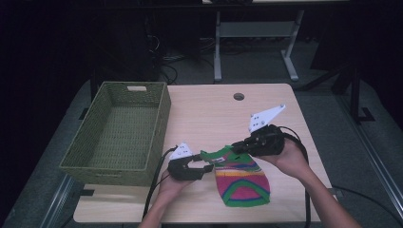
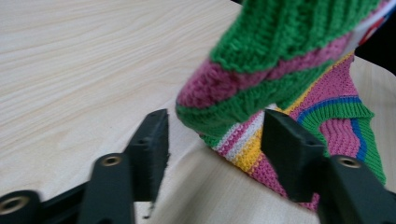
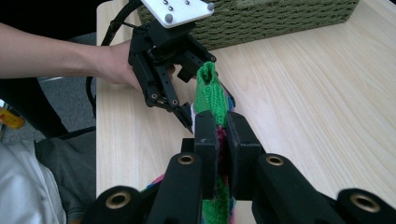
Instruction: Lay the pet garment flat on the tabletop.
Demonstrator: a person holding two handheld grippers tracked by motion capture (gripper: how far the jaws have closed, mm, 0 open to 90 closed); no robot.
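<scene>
A striped knitted sock (image 1: 242,183) in green, pink, yellow and blue lies at the table's front, its green cuff lifted off the wood. My right gripper (image 1: 234,148) is shut on the sock's upper part; in the right gripper view its jaws (image 3: 222,123) pinch the green knit (image 3: 208,88). My left gripper (image 1: 205,164) sits just left of the cuff, open. In the left gripper view the cuff's tip (image 2: 280,42) hangs between the two jaws (image 2: 215,135), with a gap on the left side. The right gripper view shows the left gripper (image 3: 189,88) by the cuff's end.
A green woven basket (image 1: 119,166), with nothing in it, stands on the table's left half, close to my left hand. The light wooden table (image 1: 209,109) has a round cable hole (image 1: 238,96) near its far edge. Dark floor and desk legs lie beyond.
</scene>
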